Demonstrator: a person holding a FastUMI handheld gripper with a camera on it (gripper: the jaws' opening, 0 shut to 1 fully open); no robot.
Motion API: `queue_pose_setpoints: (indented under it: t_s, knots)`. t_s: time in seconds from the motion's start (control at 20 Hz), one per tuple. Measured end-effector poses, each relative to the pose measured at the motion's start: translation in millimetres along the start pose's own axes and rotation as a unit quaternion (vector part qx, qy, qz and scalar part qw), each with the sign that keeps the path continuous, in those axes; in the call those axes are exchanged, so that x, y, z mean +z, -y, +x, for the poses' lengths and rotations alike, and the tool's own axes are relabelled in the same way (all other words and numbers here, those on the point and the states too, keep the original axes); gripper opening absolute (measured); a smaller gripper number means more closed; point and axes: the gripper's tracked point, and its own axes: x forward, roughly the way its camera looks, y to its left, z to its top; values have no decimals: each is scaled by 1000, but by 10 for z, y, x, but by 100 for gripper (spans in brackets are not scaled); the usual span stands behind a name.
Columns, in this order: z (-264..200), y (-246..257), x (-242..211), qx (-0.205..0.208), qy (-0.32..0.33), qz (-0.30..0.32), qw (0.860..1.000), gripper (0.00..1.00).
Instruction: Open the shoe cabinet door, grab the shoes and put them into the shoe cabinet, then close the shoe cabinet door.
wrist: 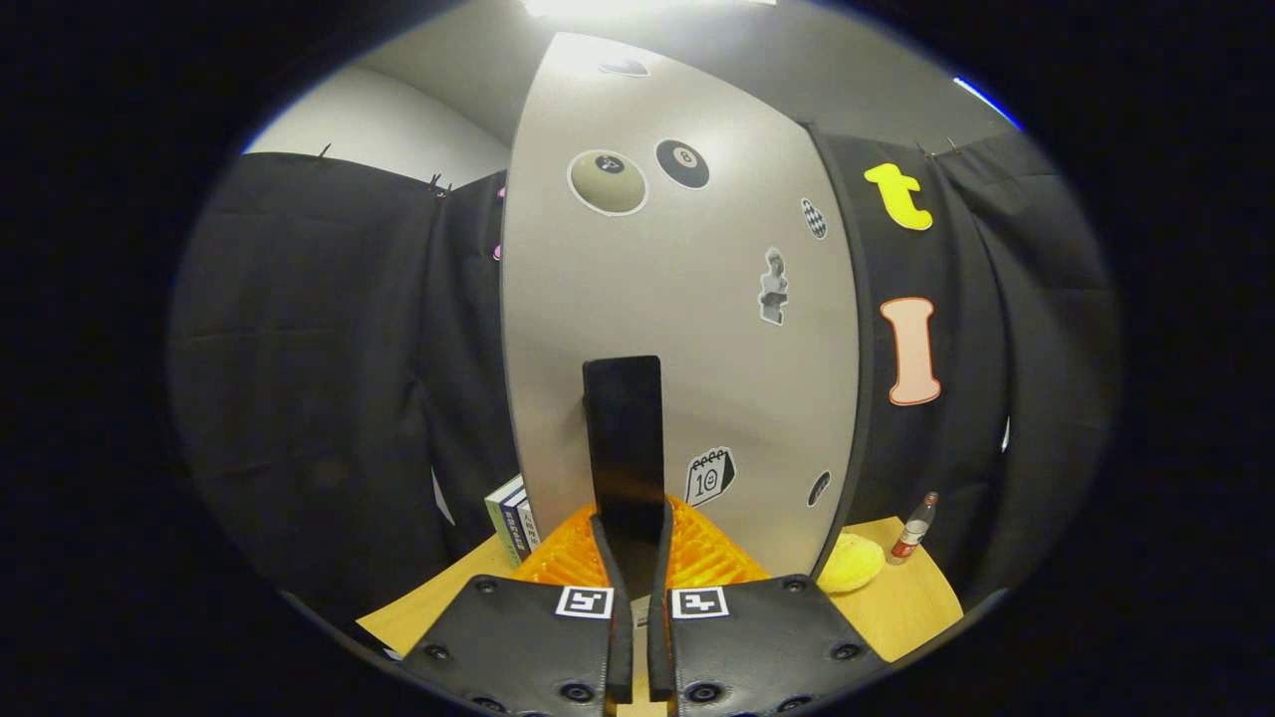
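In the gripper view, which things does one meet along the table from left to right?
Books → orange ridged fingers of the claw, closed on the black door handle → yellow soft object → small bottle.

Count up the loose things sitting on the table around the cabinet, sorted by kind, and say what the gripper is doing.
Books: 2
Bottle: 1
Yellow soft thing: 1
Orange mat: 1
Total: 5
The gripper is shut on the cabinet door's black handle.

Upright grey sticker-covered cabinet door (677,329), its black handle (625,448) pinched by the tongs (634,538).
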Motion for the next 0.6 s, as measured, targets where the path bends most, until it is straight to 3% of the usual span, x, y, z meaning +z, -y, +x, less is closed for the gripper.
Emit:
queue_pose_setpoints:
  t_s: [0.25, 0.6]
  knots:
    - [-220, 164, -20, 4, -12, 44, 999, 7]
    - [-482, 554, -49, -47, -23, 36, 998, 7]
